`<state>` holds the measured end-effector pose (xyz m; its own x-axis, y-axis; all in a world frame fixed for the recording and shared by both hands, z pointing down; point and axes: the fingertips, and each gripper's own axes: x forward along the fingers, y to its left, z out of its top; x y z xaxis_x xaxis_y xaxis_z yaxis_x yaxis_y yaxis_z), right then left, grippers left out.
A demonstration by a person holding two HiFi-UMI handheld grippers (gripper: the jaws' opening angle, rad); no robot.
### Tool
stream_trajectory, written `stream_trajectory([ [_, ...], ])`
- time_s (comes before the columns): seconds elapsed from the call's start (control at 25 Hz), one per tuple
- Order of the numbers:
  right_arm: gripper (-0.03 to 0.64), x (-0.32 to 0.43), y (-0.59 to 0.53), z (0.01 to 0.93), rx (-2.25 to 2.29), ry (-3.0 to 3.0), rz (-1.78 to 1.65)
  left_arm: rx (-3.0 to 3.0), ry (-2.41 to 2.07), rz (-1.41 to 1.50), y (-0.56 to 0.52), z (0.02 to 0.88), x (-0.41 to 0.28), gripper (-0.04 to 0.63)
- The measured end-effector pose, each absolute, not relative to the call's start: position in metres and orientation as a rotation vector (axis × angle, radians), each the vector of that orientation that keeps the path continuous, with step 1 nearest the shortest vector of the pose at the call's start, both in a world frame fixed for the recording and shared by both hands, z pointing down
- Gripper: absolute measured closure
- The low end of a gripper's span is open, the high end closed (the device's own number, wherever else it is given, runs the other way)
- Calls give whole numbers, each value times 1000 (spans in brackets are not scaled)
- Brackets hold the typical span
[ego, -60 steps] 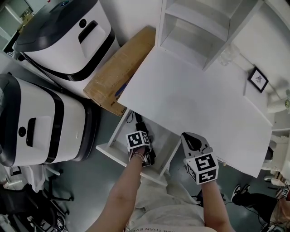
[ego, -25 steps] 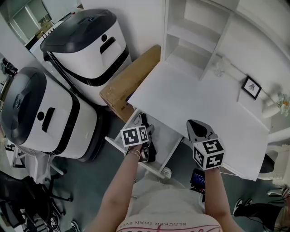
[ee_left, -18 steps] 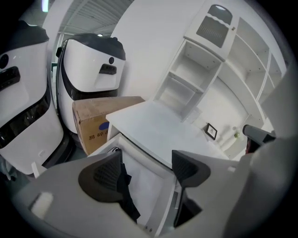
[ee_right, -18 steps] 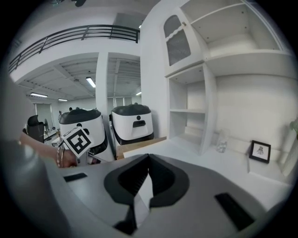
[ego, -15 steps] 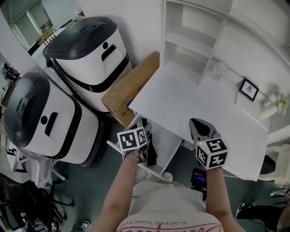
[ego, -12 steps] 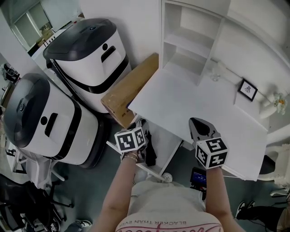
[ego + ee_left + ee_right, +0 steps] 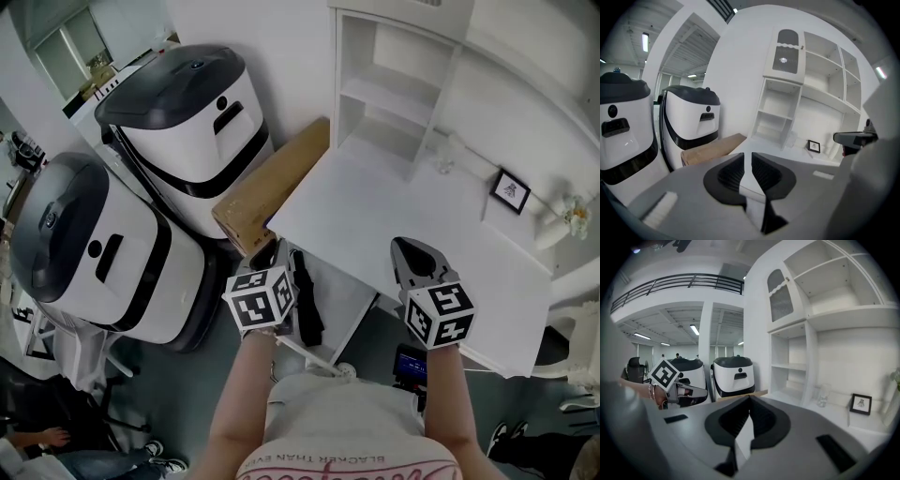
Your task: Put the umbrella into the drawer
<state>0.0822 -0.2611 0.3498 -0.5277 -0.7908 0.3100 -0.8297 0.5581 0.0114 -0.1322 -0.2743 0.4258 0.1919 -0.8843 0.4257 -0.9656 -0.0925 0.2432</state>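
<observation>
The umbrella (image 7: 305, 302) is lying in the open drawer (image 7: 345, 289) below the desk's (image 7: 394, 216) front edge. Its far end is merging with shadow under that edge. The left gripper (image 7: 747, 157), in front of the desk, has just been closing, its jaws nearly together with a thin slit remaining and nothing between them. The right gripper (image 7: 749, 399) is hovering at the desk's front edge with jaws pressed together, empty.
</observation>
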Motion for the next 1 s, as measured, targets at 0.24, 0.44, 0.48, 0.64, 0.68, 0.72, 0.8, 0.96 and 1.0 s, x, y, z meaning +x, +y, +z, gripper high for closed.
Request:
stream_trajectory([
  [0.24,609,84,-261,334,1356,-2541,153,2086,-1841,190,-274,392,-139,585],
  [0.44,609,85,-260,318,1359,-2587,107,2170,-1924,172,-273,357,-142,586],
  [0.48,609,85,-259,314,1359,-2601,95,2186,-1938,167,-272,350,-142,586],
  [0.64,609,87,-258,298,1374,-2635,38,2248,-1990,125,-270,320,-143,586],
  [0.68,609,88,-258,294,1385,-2641,24,2265,-2003,115,-269,313,-143,586],
  [0.72,609,89,-257,289,1400,-2648,8,2282,-2017,107,-268,305,-144,586],
  [0.8,609,91,-255,278,1432,-2668,-28,2312,-2050,92,-266,292,-145,586],
  [0.96,609,96,-251,255,1481,-2707,-118,2365,-2100,37,-260,264,-145,586],
  [1.0,609,97,-249,250,1491,-2712,-138,2377,-2110,22,-258,258,-145,586],
])
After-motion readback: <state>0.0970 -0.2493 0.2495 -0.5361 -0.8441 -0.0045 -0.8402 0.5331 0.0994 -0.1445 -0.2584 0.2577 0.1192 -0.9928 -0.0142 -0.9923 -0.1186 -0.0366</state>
